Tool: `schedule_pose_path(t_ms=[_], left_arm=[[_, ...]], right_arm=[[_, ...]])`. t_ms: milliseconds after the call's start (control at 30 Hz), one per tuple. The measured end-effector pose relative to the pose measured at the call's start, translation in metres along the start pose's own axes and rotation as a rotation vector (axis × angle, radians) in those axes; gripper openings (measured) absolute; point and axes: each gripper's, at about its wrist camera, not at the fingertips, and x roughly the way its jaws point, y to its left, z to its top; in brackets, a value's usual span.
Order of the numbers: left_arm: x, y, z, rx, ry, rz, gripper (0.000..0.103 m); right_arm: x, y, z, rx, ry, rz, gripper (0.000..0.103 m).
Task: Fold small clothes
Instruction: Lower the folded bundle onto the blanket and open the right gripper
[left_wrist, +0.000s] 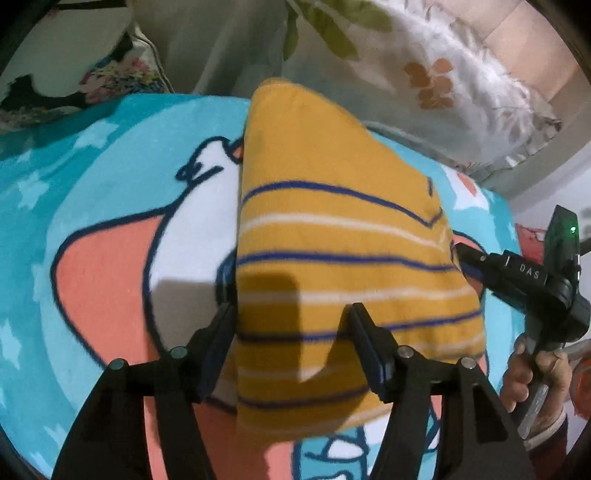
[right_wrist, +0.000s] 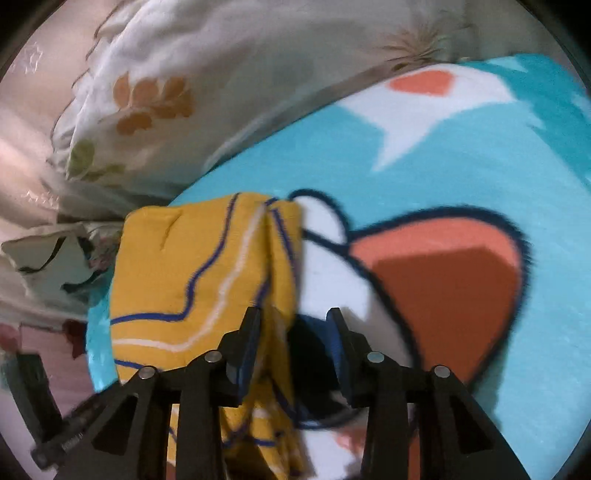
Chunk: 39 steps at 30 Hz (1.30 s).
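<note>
Black fingers (left_wrist: 354, 314) of the left gripper (left_wrist: 291, 310) fill the near edge of the left wrist view, spread apart over the yellow striped garment (left_wrist: 332, 240). Its left finger stands at the garment's left edge, and its right finger rests on or just above the cloth further right; the garment's near left part lies between them. The pads do not pinch the fabric, so this gripper is released rather than clenched.

That garment, mustard yellow with blue and white stripes, lies folded on a turquoise cartoon blanket (left_wrist: 92, 229) spread over a bed, running from the near middle to the far middle of the view. At its right edge the right gripper (left_wrist: 465, 258) reaches in from the right, carried by a person's hand (left_wrist: 535, 376), its tips touching the cloth's edge.

From the right wrist view, the right gripper (right_wrist: 293, 317) also stands parted. The garment (right_wrist: 192, 266) lies mostly to the left of its left finger (right_wrist: 251, 325), with a raised fold running up from that finger toward the far side. Some yellow cloth hangs just inside the left finger, close to its blue pad, while the right finger (right_wrist: 336, 325) stands apart from it over the blanket (right_wrist: 480, 155), with dark shadow in between. The cloth is not pinched from both sides.

Pale floral bedding (right_wrist: 155, 96) is heaped beyond the blanket's far edge.
</note>
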Motion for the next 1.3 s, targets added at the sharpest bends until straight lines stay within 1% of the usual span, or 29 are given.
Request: schedule_pose_path(t_ms=[33,67,133,200,233,267,300,333,367,400,433,467,500,567,600,667,733,767,833,867,900,967,1000,1067,1100,1133,1167,1200,1300], left_arm=[[-0.006,0.001,-0.004,-0.003,-0.016,0.003,0.063],[-0.015,0.002,-0.009,-0.004,-0.045,0.01,0.064],[-0.03,0.001,-0.016,0.012,-0.107,0.044,0.07],[-0.047,0.001,-0.024,0.034,-0.177,0.084,0.07],[-0.055,0.006,-0.027,0.045,-0.213,0.103,0.07],[-0.065,0.006,-0.03,0.055,-0.253,0.133,0.07],[-0.073,0.005,-0.032,0.059,-0.292,0.165,0.071],[-0.081,0.008,-0.03,0.061,-0.332,0.191,0.077],[-0.092,0.01,-0.032,0.062,-0.376,0.215,0.083],[-0.102,0.014,-0.035,0.058,-0.417,0.236,0.085],[-0.114,0.017,-0.037,0.048,-0.465,0.259,0.088],[-0.126,0.021,-0.04,0.036,-0.505,0.28,0.092],[-0.133,0.023,-0.038,0.029,-0.522,0.298,0.093],[-0.151,0.029,-0.043,0.019,-0.567,0.339,0.094],[-0.157,0.029,-0.045,0.015,-0.582,0.343,0.094],[-0.17,0.032,-0.048,0.017,-0.612,0.33,0.095],[-0.18,0.032,-0.05,0.027,-0.645,0.308,0.098],[-0.183,0.033,-0.051,0.027,-0.653,0.294,0.101],[-0.183,0.035,-0.048,0.028,-0.627,0.237,0.102],[-0.18,0.037,-0.046,0.032,-0.595,0.198,0.102],[-0.176,0.038,-0.045,0.029,-0.566,0.174,0.102],[-0.167,0.041,-0.045,0.023,-0.508,0.154,0.102],[-0.163,0.042,-0.046,0.023,-0.487,0.158,0.102],[-0.154,0.043,-0.049,0.026,-0.446,0.189,0.102],[-0.15,0.044,-0.052,0.026,-0.426,0.192,0.102],[-0.146,0.045,-0.054,0.025,-0.407,0.192,0.102],[-0.142,0.046,-0.056,0.027,-0.39,0.196,0.102],[-0.139,0.046,-0.059,0.03,-0.377,0.203,0.102],[-0.128,0.047,-0.064,0.049,-0.332,0.196,0.102]], right_arm=[[-0.01,0.005,-0.001,-0.022,-0.03,-0.024,0.042],[-0.02,0.014,-0.003,-0.055,-0.059,-0.023,0.042],[-0.037,0.037,-0.005,-0.1,-0.101,0.017,0.042],[-0.047,0.063,-0.009,-0.152,-0.127,0.088,0.042],[-0.048,0.073,-0.011,-0.167,-0.124,0.124,0.042],[-0.043,0.086,-0.015,-0.185,-0.103,0.179,0.042],[-0.038,0.094,-0.018,-0.195,-0.083,0.203,0.042],[-0.028,0.101,-0.022,-0.209,-0.059,0.21,0.042],[-0.02,0.104,-0.026,-0.215,-0.044,0.199,0.042],[-0.008,0.104,-0.028,-0.211,-0.019,0.178,0.042],[0.005,0.099,-0.028,-0.196,0.007,0.132,0.042],[0.013,0.093,-0.029,-0.18,0.013,0.058,0.041],[0.016,0.086,-0.03,-0.161,-0.006,-0.019,0.035],[0.007,0.075,-0.032,-0.095,-0.035,-0.004,0.035],[0.003,0.075,-0.032,-0.086,-0.05,-0.029,0.038],[-0.012,0.084,-0.038,-0.104,-0.1,-0.092,0.042],[-0.025,0.097,-0.047,-0.131,-0.145,-0.105,0.043],[-0.03,0.102,-0.05,-0.144,-0.158,-0.097,0.044],[-0.038,0.12,-0.061,-0.188,-0.187,-0.085,0.045],[-0.04,0.124,-0.065,-0.203,-0.19,-0.082,0.046],[-0.039,0.133,-0.069,-0.233,-0.183,-0.075,0.046],[-0.035,0.139,-0.076,-0.296,-0.158,-0.096,0.046],[-0.028,0.14,-0.079,-0.316,-0.145,-0.11,0.046],[-0.008,0.135,-0.084,-0.297,-0.093,-0.116,0.047],[0.001,0.127,-0.085,-0.261,-0.057,-0.132,0.048],[0.005,0.114,-0.085,-0.198,-0.039,-0.137,0.048],[0.004,0.107,-0.084,-0.164,-0.046,-0.121,0.048],[-0.003,0.103,-0.086,-0.137,-0.056,-0.13,0.048],[-0.023,0.103,-0.095,-0.137,-0.09,-0.215,0.05]])
